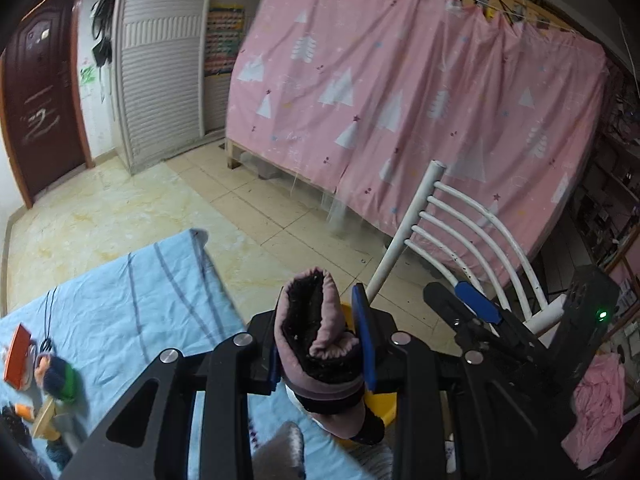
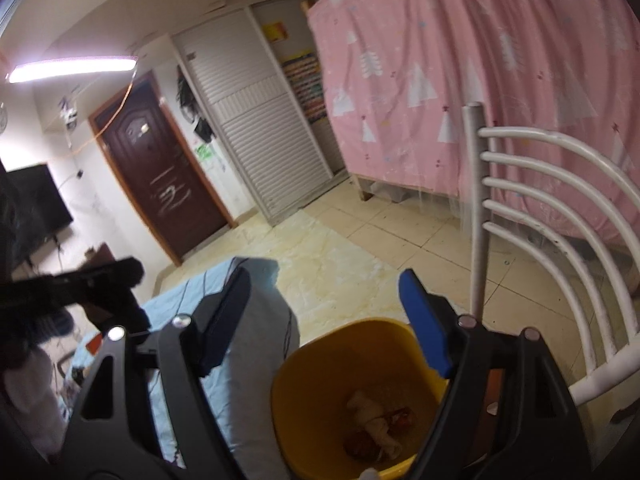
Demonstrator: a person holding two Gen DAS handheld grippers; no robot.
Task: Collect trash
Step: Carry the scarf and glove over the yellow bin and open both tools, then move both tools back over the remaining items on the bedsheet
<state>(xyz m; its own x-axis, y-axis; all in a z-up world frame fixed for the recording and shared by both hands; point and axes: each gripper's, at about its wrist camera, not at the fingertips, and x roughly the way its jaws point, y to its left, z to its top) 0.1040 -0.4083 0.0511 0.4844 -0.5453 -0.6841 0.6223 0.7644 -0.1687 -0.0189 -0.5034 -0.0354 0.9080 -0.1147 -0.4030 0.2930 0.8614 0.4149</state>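
My left gripper (image 1: pixel 318 308) is shut on a pink padded fabric piece with black fleece lining (image 1: pixel 316 332), which stands upright between the blue pads. Under it shows part of a yellow bin (image 1: pixel 380 406). In the right wrist view the yellow bin (image 2: pixel 304 384) sits directly below my right gripper (image 2: pixel 325 276), which is open with nothing between its fingers. A crumpled tissue (image 2: pixel 374 420) and reddish scraps lie at the bin's bottom. The right gripper (image 1: pixel 452 296) appears beside the left one. The left gripper (image 2: pixel 116 276) is a dark blur at the left.
A white slatted chair (image 1: pixel 460 236) (image 2: pixel 560 208) stands right of the bin. Behind it hangs a pink curtain (image 1: pixel 400 80). A blue striped cloth (image 1: pixel 140 292) at left carries small toys and an orange box (image 1: pixel 18 354). Grey fabric (image 2: pixel 260 344) lies beside the bin.
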